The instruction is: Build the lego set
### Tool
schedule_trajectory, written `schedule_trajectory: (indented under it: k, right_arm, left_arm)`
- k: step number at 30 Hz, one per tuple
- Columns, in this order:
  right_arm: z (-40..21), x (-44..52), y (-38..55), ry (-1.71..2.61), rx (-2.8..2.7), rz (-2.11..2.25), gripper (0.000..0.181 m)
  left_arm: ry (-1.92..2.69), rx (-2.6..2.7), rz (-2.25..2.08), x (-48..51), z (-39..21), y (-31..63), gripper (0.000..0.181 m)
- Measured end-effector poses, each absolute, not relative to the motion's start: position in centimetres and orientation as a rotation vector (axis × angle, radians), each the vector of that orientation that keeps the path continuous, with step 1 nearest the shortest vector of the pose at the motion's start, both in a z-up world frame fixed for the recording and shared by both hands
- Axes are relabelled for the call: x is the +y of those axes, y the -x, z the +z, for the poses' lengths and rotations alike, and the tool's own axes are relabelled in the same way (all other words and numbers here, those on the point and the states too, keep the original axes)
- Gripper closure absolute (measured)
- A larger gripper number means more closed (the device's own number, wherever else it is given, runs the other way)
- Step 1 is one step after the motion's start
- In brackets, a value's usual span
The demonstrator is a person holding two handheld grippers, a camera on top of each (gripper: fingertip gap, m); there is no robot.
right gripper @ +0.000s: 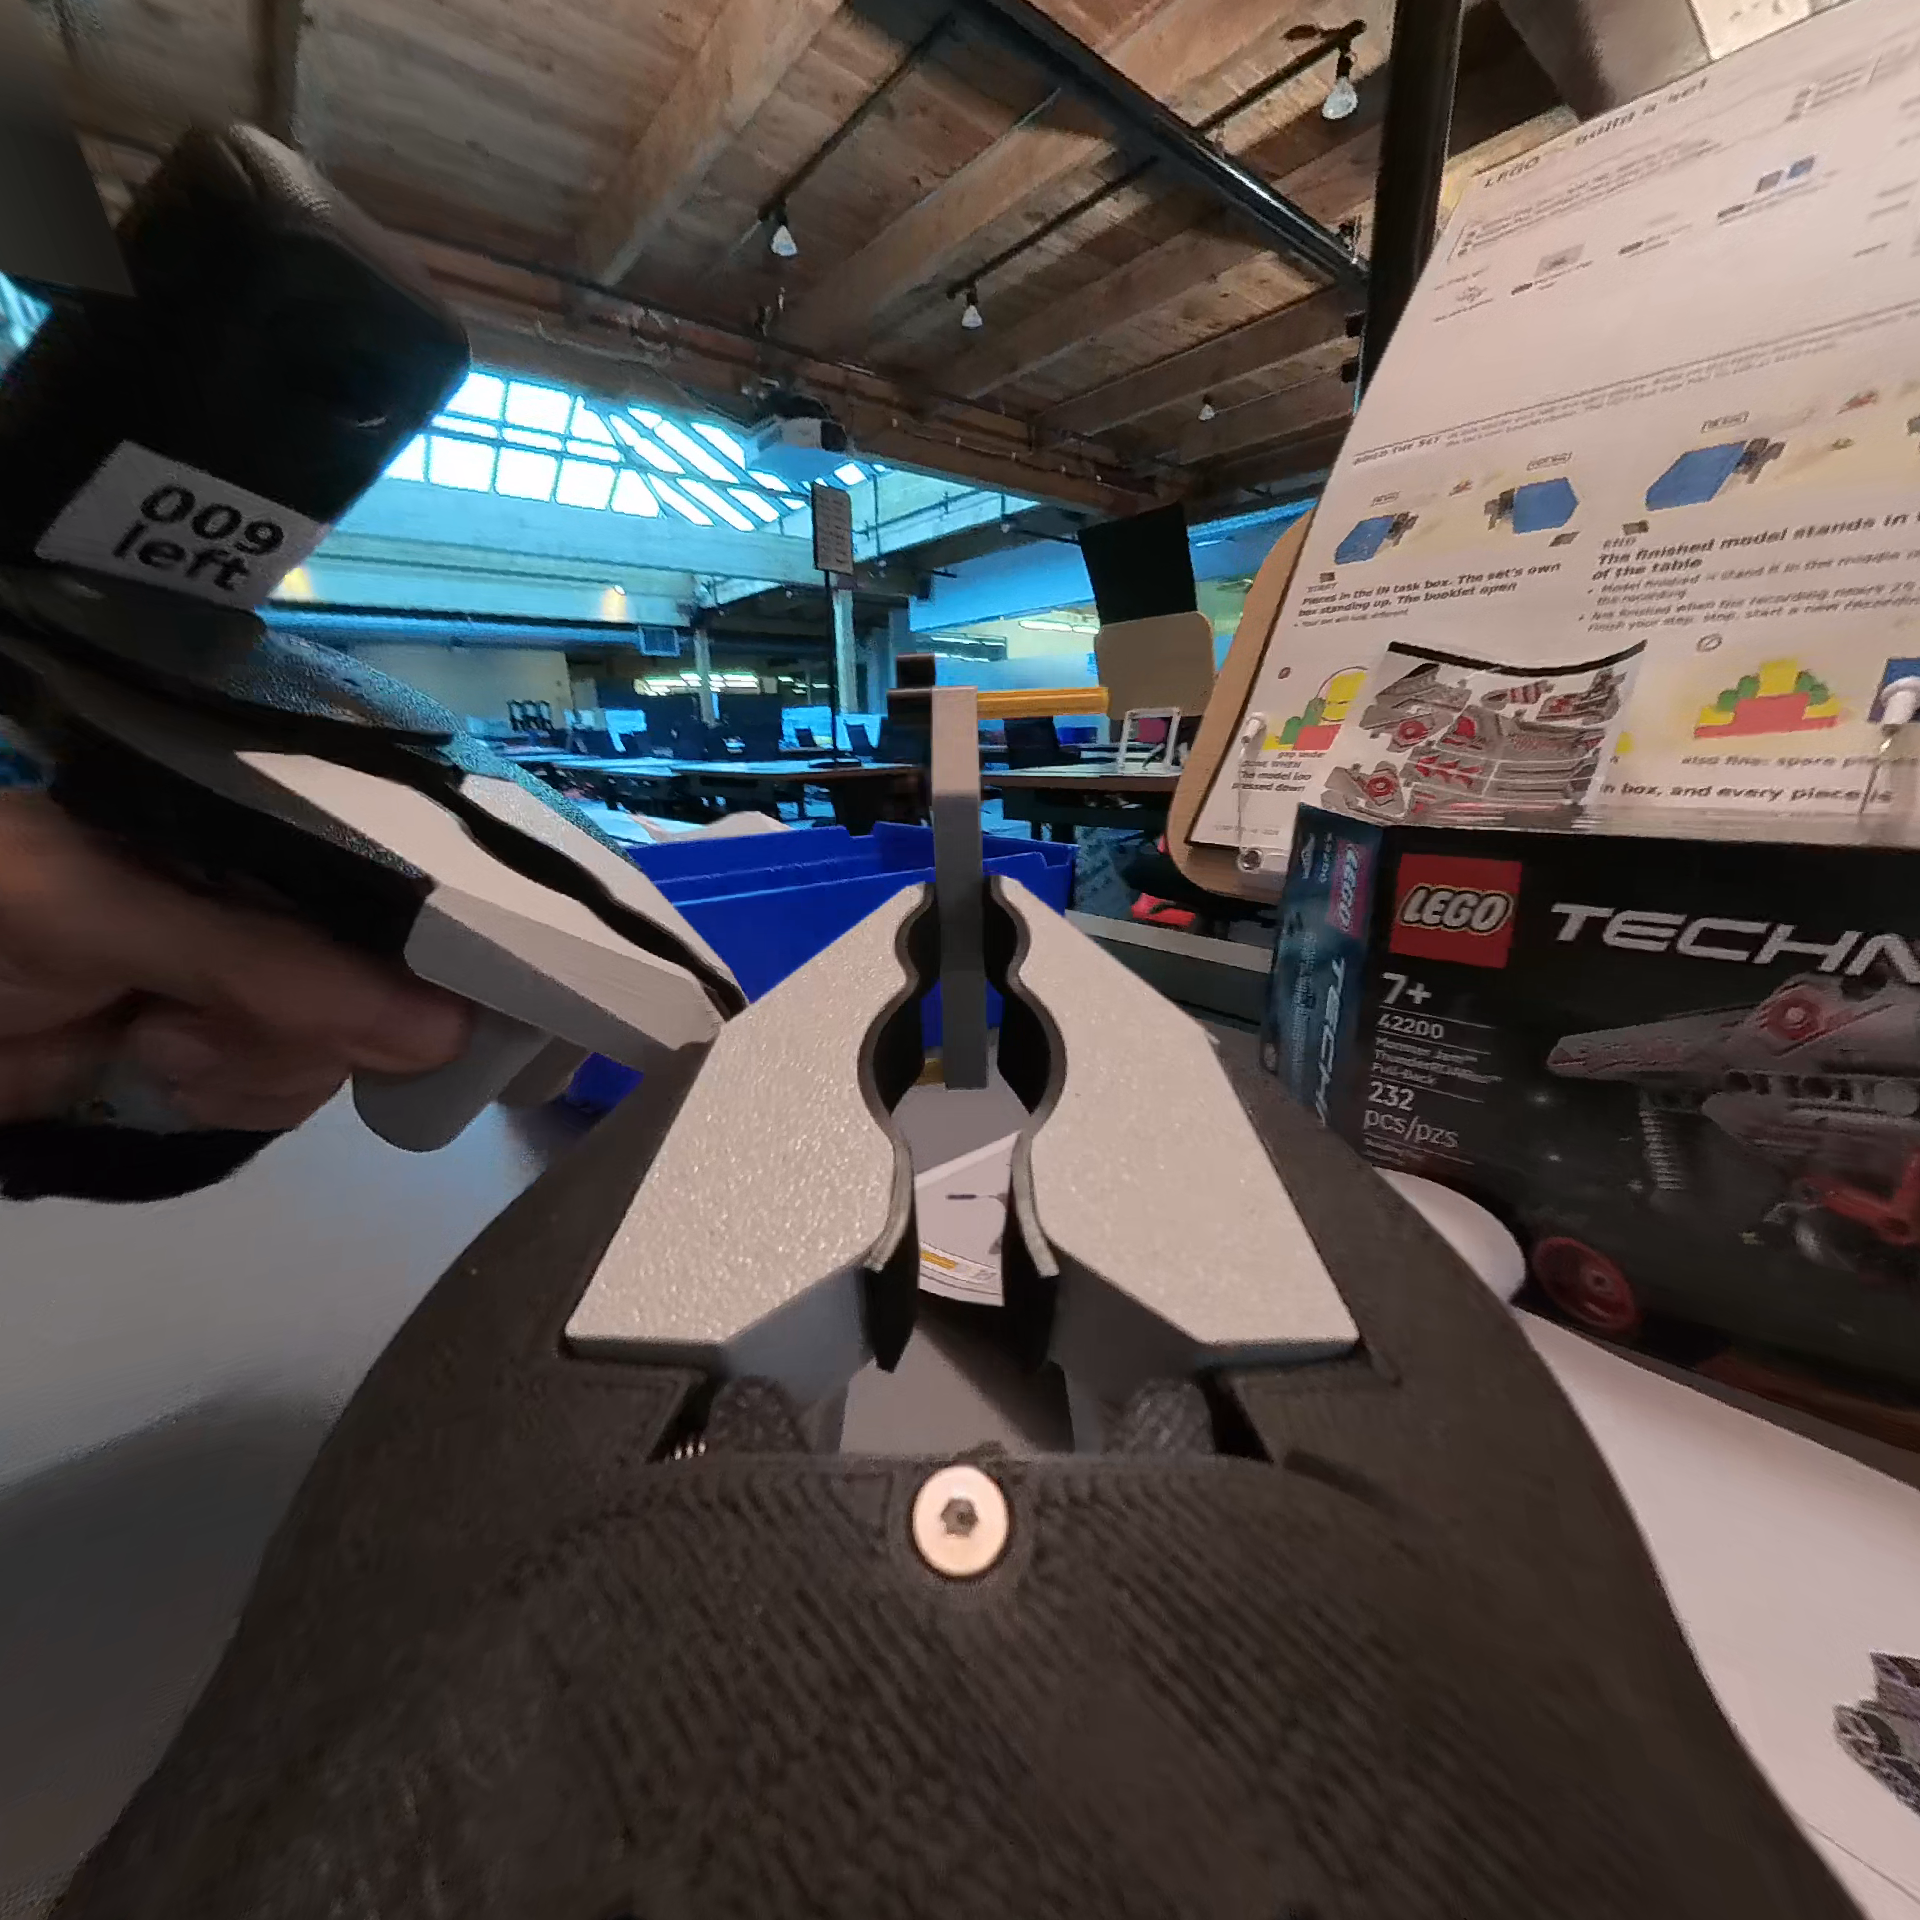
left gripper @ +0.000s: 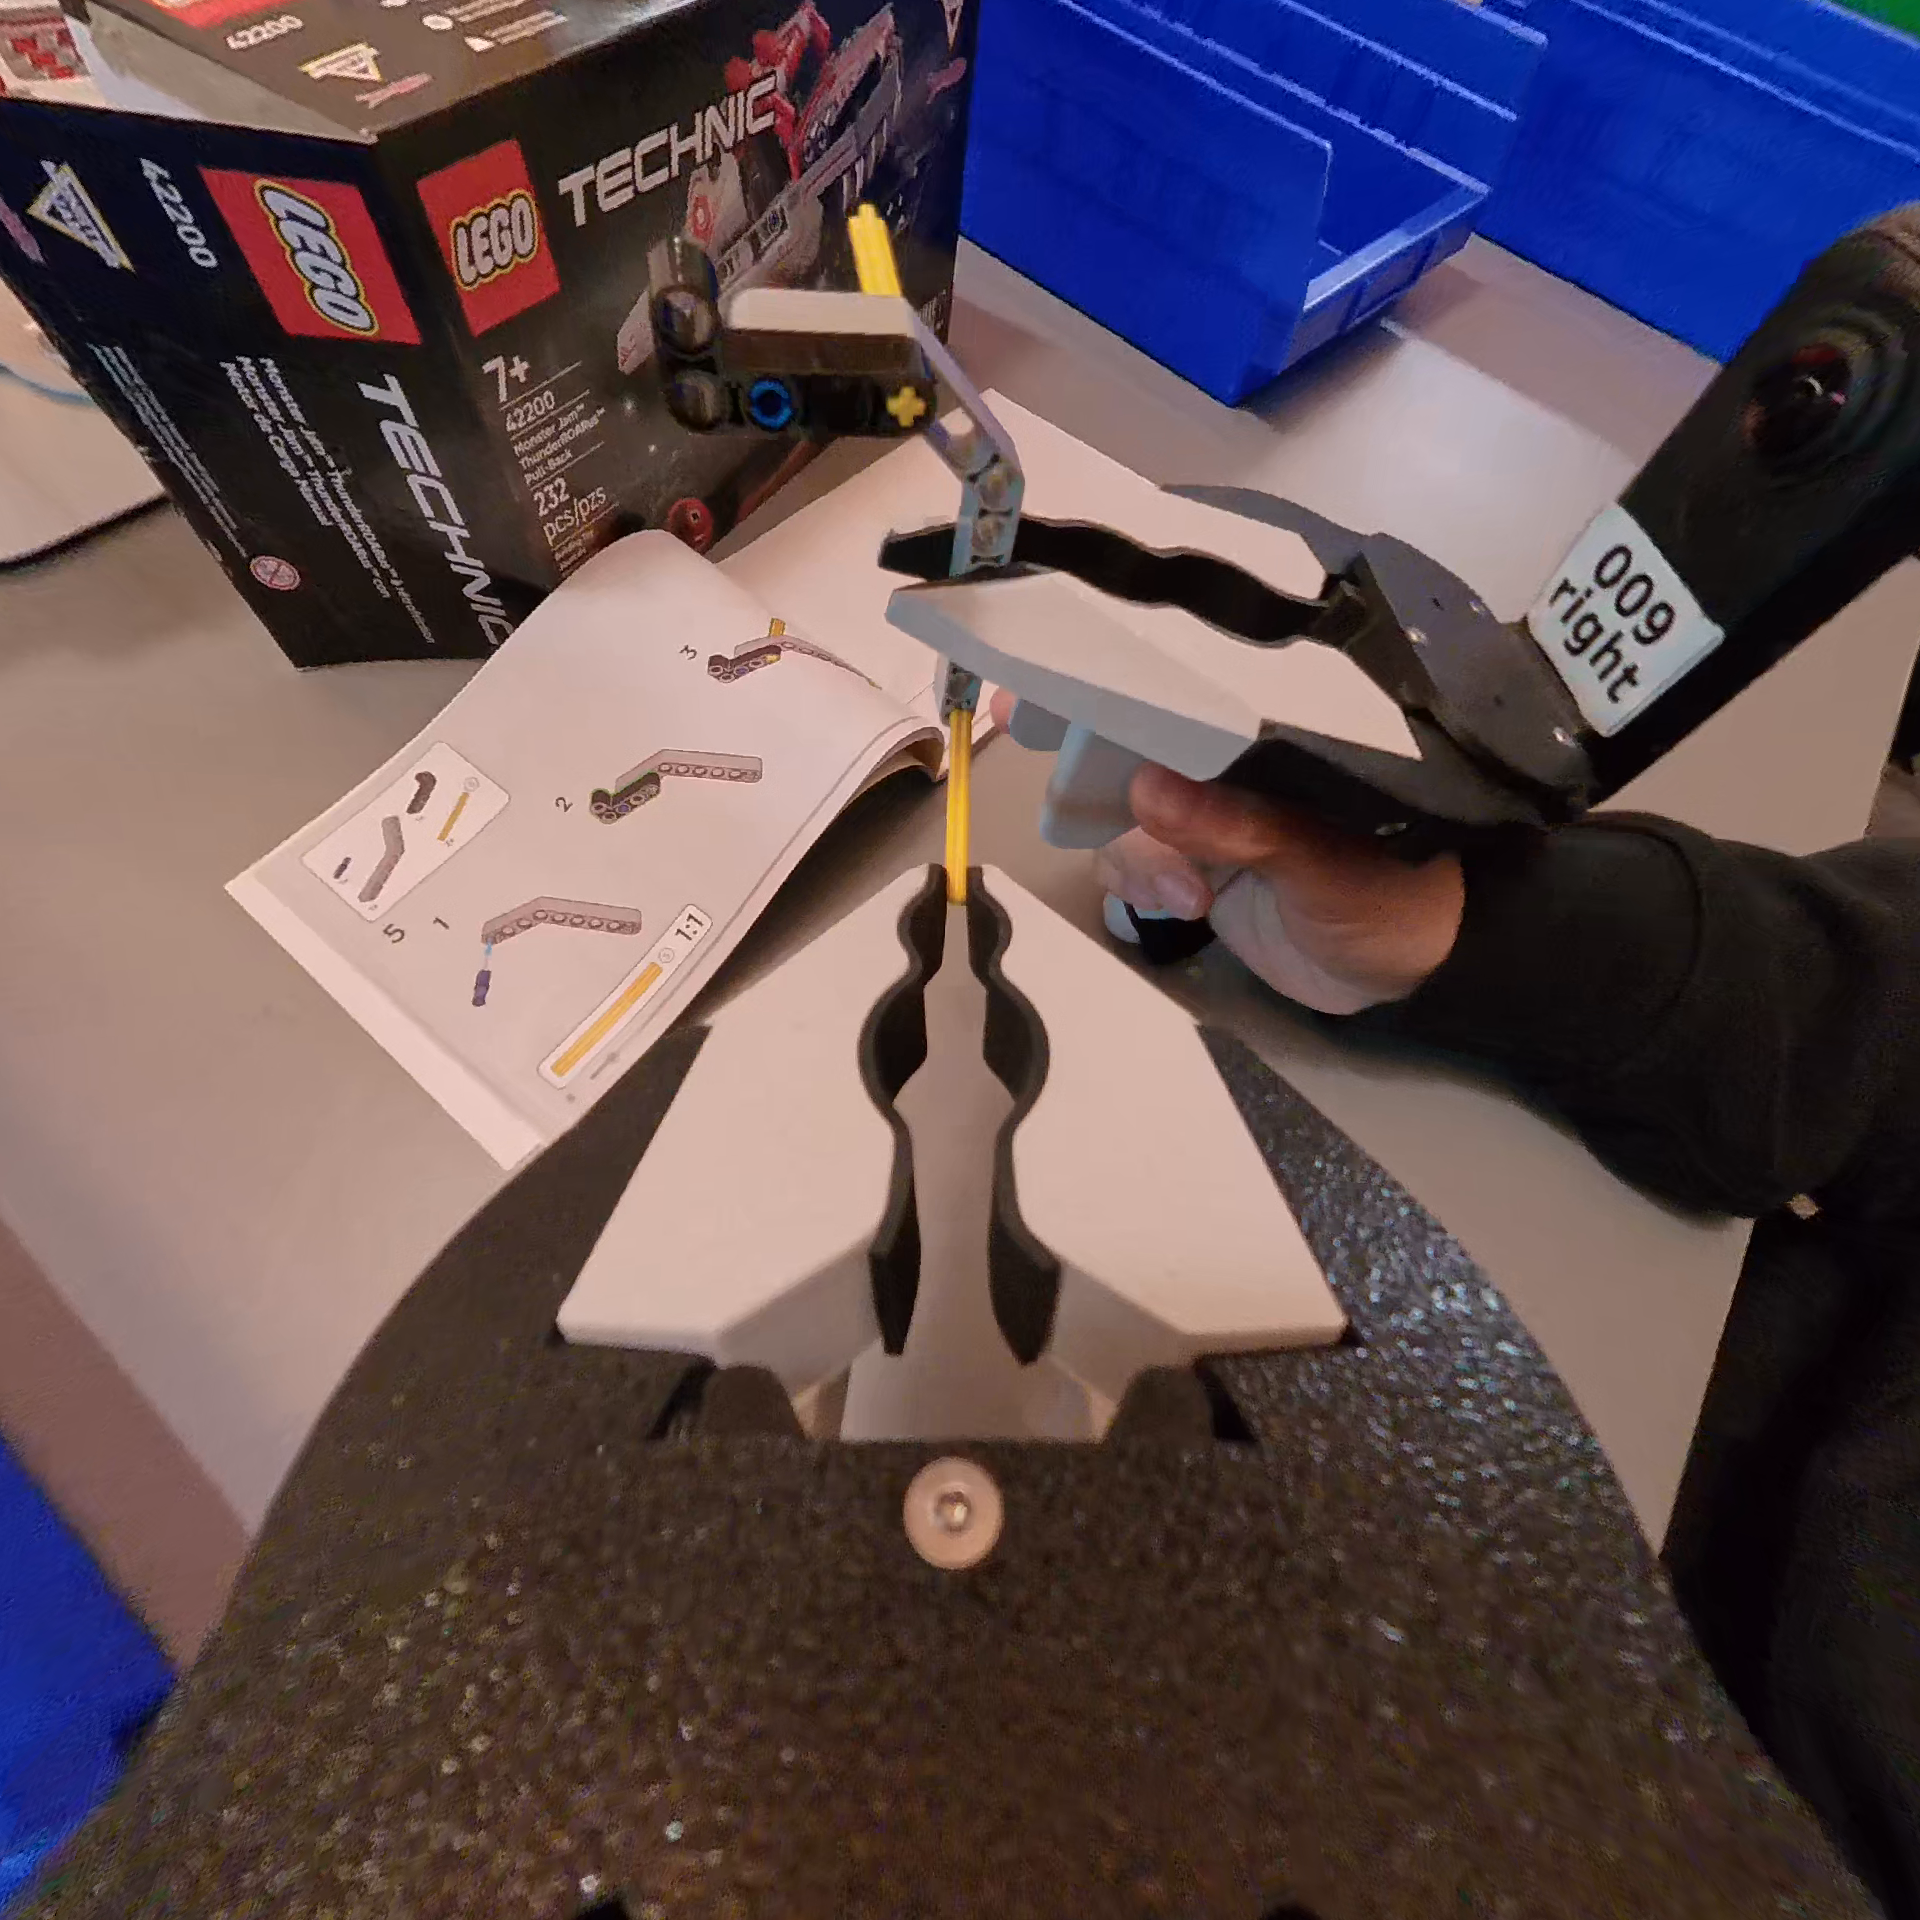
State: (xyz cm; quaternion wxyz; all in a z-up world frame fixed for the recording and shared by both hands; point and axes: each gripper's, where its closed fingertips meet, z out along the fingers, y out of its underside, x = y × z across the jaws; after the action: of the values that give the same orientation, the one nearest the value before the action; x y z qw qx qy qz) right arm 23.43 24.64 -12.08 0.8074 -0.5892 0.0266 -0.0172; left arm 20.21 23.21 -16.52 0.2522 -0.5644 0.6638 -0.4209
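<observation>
Left gripper [left gripper: 958,902] pinches a yellow axle [left gripper: 958,800]; right gripper [left gripper: 940,582] clamps the grey beam [left gripper: 982,499]. Only the right wrist view shows the ceiling [right gripper: 727,156].

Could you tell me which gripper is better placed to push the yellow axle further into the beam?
Probably left: the left gripper grips the yellow axle under the grey beam, which the right gripper steadies.

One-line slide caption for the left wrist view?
Left gripper pinches yellow axle below grey beam assembly clamped in right gripper.

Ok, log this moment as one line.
left gripper: shut on yellow axle | right gripper: shut on grey bent beam | axle entering beam
</observation>
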Motion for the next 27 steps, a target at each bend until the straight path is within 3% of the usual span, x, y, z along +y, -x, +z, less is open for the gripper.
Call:
schedule_trajectory:
  k: [27]
  right_arm:
    - [-11.3, 24.3, -23.1, 1.257, -0.071, -0.243, 0.175]
  left_arm:
    - [1.716, 1.545, -1.861, 22.8, -14.8, -20.8, 0.18]
